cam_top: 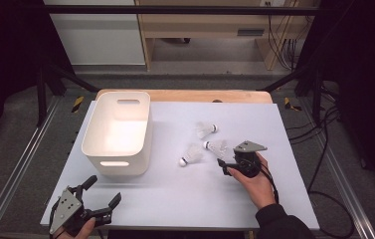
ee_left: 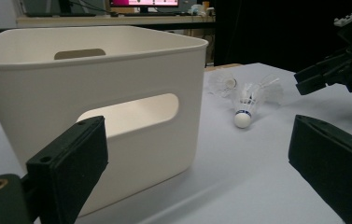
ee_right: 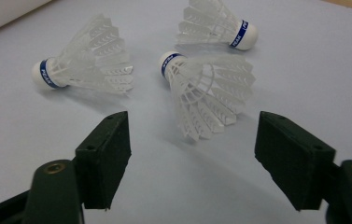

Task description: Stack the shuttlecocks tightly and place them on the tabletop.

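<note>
Three white plastic shuttlecocks lie clustered mid-table, right of a rounded white plastic bin (cam_top: 118,133) (two handle slots visible) on a pale mat with open room toward its near edge. The right gripper (ee_right: 192,140), jaws apart and gripping nothing, faces the middle shuttlecock (ee_right: 204,88). The left gripper (cam_top: 100,194) sits wide open at the near-left corner.
</note>
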The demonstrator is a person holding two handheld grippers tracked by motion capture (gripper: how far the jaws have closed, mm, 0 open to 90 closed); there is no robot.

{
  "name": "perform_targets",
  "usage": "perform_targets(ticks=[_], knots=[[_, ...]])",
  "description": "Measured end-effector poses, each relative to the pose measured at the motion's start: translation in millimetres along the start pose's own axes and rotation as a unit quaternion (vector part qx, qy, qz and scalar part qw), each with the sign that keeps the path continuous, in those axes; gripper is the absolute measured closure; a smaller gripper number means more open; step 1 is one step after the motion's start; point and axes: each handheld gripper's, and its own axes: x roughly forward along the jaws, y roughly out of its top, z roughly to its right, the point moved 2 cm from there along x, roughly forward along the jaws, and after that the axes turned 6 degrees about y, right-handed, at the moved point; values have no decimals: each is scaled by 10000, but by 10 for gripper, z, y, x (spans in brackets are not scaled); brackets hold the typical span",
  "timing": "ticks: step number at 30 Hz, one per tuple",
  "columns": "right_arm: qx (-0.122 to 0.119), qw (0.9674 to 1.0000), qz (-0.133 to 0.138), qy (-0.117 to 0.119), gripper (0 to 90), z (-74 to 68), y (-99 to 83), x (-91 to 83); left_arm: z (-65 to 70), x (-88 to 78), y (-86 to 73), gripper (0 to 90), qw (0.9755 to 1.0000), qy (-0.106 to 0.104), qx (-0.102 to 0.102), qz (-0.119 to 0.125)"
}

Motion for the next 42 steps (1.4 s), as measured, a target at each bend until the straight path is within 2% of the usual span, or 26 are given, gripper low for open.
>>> perform_targets(ticks=[8,12,16,19,20,23,30,36,42], knots=[[24,9999,-56,116,402,-25,46,190,24,25,-20,48,10000,-32,55,-53],[106,9997,-30,202,520,-15,57,281,14,30,-30,49,10000,-28,22,-74],[133,9997,-13,206,576,11,61,316,2,29,-33,50,10000,-15,3,-78],[305,9990,90,313,644,54,61,336,4,31,-34,51,10000,-27,1,-83],[305,9990,90,313,644,54,61,336,6,33,-35,51,10000,-33,5,-88],[301,9986,114,409,729,62,77,349,10,38,-38,51,9999,-41,11,-100],[192,9983,143,529,845,44,116,366,11,39,-39,51,9999,-28,12,-104],[123,9976,235,646,897,39,153,320,15,47,-43,51,9999,-41,36,-120],[-1,9964,284,794,900,14,194,244,14,47,-41,51,9999,-28,39,-118]])
